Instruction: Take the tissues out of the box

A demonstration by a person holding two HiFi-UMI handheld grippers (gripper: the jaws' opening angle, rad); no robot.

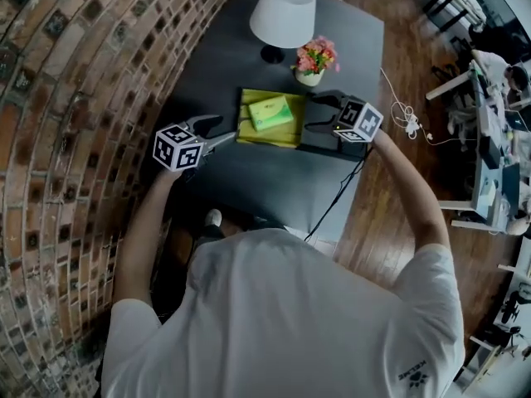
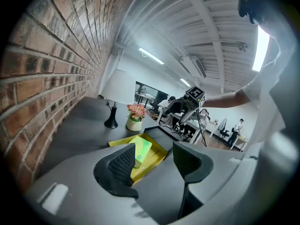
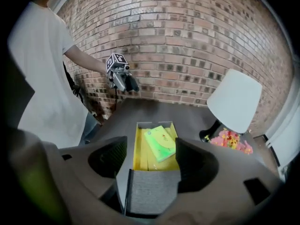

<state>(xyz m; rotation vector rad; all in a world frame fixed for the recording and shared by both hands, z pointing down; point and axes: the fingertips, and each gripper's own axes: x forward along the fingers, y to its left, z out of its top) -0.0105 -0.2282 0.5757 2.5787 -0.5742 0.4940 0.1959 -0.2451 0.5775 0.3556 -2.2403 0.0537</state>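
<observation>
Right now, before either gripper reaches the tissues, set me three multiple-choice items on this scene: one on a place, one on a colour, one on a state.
1. Where does the green tissue pack lie?
A. On the wooden floor
B. Inside the yellow box
C. On the person's lap

2. What colour is the lamp shade?
A. White
B. Red
C. Black

3. How is the box's lid?
A. Shut over the box
B. Lying open beside the box
C. Standing upright

Answers:
1 B, the pack rests on the box's yellow floor.
2 A, the shade is plain white.
3 B, the grey lid lies flat next to the open box.
</observation>
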